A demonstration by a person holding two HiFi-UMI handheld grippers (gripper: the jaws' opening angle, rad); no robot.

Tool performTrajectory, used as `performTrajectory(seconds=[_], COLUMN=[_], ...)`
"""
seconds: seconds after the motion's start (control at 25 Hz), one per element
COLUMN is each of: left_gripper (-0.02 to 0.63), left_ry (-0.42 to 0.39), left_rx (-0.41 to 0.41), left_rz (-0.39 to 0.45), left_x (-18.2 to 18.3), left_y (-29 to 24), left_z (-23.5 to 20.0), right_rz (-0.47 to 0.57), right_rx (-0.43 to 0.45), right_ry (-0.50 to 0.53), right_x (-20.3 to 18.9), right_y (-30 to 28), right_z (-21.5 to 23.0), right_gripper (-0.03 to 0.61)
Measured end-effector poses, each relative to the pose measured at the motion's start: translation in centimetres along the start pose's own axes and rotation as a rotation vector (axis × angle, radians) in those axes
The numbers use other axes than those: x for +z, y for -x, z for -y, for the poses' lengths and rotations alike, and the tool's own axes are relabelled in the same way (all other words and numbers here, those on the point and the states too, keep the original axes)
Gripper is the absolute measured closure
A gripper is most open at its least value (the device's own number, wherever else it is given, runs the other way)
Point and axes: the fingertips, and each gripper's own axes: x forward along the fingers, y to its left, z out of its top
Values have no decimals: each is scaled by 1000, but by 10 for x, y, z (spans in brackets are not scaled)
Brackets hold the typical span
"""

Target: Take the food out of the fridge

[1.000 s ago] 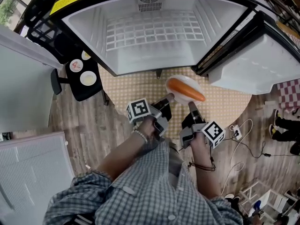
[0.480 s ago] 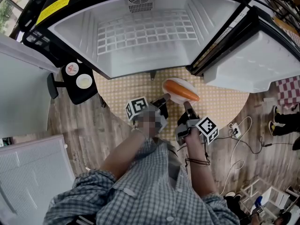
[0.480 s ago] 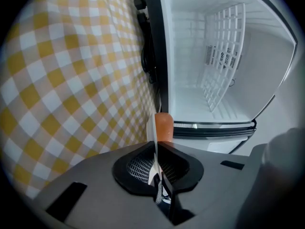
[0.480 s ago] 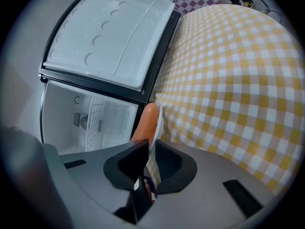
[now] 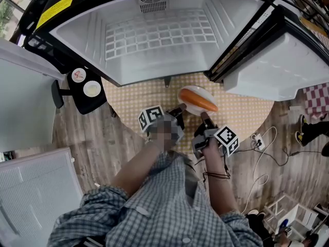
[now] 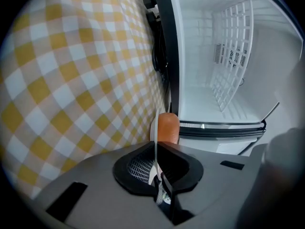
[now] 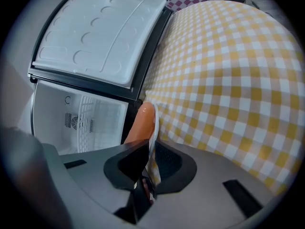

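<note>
One plate (image 5: pixel 187 93) with one sausage (image 5: pixel 200 101) is pinched at the rim by the left gripper (image 5: pixel 181 108) and the right gripper (image 5: pixel 204 116). Open checked cloth (image 5: pixel 138 94) is seen all round, with the fridge (image 5: pixel 154 40) edge near.

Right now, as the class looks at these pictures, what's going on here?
A person holds a white plate carrying a sausage, with the left gripper and the right gripper each clamped on its rim. The plate is out of the open fridge, over the yellow checked cloth in front of it.
</note>
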Motion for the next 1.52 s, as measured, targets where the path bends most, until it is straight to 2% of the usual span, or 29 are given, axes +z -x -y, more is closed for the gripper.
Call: performTrajectory(seconds=[0.2,0.44,0.72,0.88,1.04,1.12,1.24,1.36,1.52], left_gripper=[594,489,437,432,444,492,603,607,609], left_ry=[-1,-8,-18,-27,-174,-260,-406,-543,-642], left_rx=[44,13,14,31,87,113,138,147,179], left_rz=[-30,-39,-34,-46,-117,-130,-124,-113,-77], left_x=[0,2,2,3,-2,-1,5,11,24], left_y=[-1,0,5,15,26,31,35,39,48], left_z=[-2,5,7,2,1,5,14,28,45], right_rz=[-15,-30,-19,-14,0,14,36,45,44], right_rx=[-46,-62,-65,-78,-110,-124,-134,-128,-124], right_ry=[-11,27,50,92,192,247,352,455,571], right_x=[-1,-4,0,4,7,10,13,14,11], right_y=[-2,0,10,17,25,29,33,34,34], right_z=[7,10,12,12,7,1,-10,-25,-46], right_gripper=[548,548,548,548,548,548,552,561,567])
